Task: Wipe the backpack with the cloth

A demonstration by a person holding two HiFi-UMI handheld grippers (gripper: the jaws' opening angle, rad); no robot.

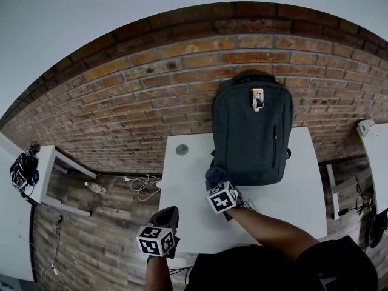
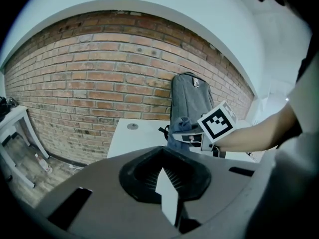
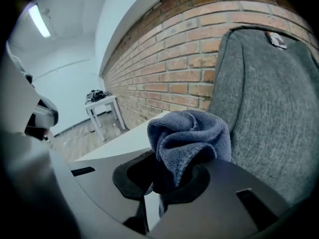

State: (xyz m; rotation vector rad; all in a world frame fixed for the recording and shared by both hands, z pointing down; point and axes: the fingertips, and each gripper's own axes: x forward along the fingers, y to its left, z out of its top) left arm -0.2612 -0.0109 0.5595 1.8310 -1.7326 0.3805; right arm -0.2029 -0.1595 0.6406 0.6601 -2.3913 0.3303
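A dark grey backpack [image 1: 251, 135] [image 2: 189, 101] [image 3: 269, 108] stands upright on the white table [image 1: 182, 193], leaning against the brick wall. My right gripper [image 1: 217, 184] [image 3: 169, 183] is shut on a bunched blue cloth [image 1: 215, 176] [image 2: 180, 126] [image 3: 192, 133], which sits at the backpack's lower left side, close to its fabric or touching it. My left gripper [image 1: 168, 214] [image 2: 167, 195] hovers near the table's front left corner, away from the backpack, its jaws together with nothing in them.
A small grey disc [image 1: 182, 150] [image 2: 132, 126] lies on the table's far left. A white side table [image 1: 45, 162] [image 3: 102, 101] with dark gear stands at the left. A bottle [image 1: 94, 188] and cables [image 1: 142, 183] lie on the wooden floor. Another white table [image 1: 376, 156] is at the right.
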